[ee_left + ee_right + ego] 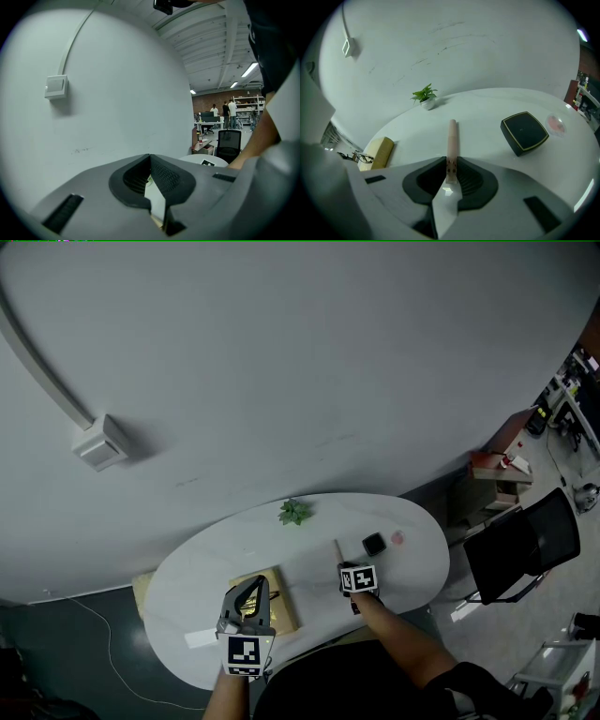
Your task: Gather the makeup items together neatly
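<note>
My right gripper [451,161] is shut on the near end of a slim pink makeup stick [452,138], which points away over the white table [487,108]. The head view shows the same stick [337,547] ahead of that gripper [347,568]. A black square compact [525,132] lies to the stick's right, with a small round pink item [555,123] beyond it. My left gripper [150,157] is shut with nothing between its pads and is tilted up toward the wall. In the head view it [253,589] hovers over a tan box [284,607].
A small potted plant [425,96] stands at the table's far edge. The tan box [379,152] lies at the left, with a white slip [200,638] near the front edge. A black chair [525,545] and a low shelf [497,474] stand to the right.
</note>
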Demonstrator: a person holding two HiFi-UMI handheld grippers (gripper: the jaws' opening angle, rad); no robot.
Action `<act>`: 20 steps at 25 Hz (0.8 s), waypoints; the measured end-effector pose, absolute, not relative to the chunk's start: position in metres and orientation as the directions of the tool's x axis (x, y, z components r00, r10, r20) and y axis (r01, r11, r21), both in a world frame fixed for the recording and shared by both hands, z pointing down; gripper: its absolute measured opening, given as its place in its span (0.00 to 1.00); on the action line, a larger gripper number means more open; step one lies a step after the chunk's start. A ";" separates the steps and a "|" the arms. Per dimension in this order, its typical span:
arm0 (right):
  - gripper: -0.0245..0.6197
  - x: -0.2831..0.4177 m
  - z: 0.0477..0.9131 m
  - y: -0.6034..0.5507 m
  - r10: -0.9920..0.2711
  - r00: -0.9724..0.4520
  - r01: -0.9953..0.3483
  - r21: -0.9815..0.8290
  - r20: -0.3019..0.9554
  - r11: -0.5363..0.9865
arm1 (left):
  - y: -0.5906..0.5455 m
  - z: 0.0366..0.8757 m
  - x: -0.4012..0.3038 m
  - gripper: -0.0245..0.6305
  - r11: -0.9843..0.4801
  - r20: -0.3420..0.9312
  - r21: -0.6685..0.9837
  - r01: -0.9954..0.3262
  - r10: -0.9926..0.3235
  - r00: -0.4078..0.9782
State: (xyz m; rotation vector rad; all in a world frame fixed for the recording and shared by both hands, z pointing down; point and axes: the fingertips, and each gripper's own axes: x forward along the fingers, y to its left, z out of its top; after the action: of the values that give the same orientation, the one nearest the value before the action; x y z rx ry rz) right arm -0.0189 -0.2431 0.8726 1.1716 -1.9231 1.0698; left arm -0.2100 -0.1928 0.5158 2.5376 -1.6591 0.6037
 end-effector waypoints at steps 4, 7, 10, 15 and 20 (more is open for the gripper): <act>0.18 -0.020 0.873 -0.242 -0.397 -0.404 -0.909 -0.314 0.824 0.274 | -0.191 0.514 -0.208 0.07 -0.433 0.346 -0.176 -0.884 -0.868 0.356; 0.20 -0.020 0.872 -0.242 -0.405 -0.397 -0.911 -0.302 0.824 0.280 | -0.187 0.513 -0.207 0.07 -0.438 0.346 -0.183 -0.880 -0.867 0.359; 0.21 -0.022 0.872 -0.242 -0.410 -0.391 -0.913 -0.291 0.824 0.286 | -0.185 0.512 -0.210 0.07 -0.436 0.348 -0.184 -0.881 -0.867 0.356; 0.23 -0.019 0.872 -0.244 -0.414 -0.383 -0.918 -0.289 0.826 0.273 | -0.181 0.510 -0.213 0.07 -0.432 0.348 -0.189 -0.882 -0.869 0.351; 0.24 -0.018 0.871 -0.243 -0.413 -0.384 -0.918 -0.293 0.826 0.267 | -0.176 0.510 -0.213 0.07 -0.431 0.351 -0.192 -0.881 -0.869 0.349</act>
State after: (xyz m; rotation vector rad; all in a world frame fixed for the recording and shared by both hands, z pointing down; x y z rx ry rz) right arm -0.0179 -0.2433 0.8714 1.1990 -1.9221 1.0490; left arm -0.2126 -0.1763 0.5099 2.5548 -1.6584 0.6346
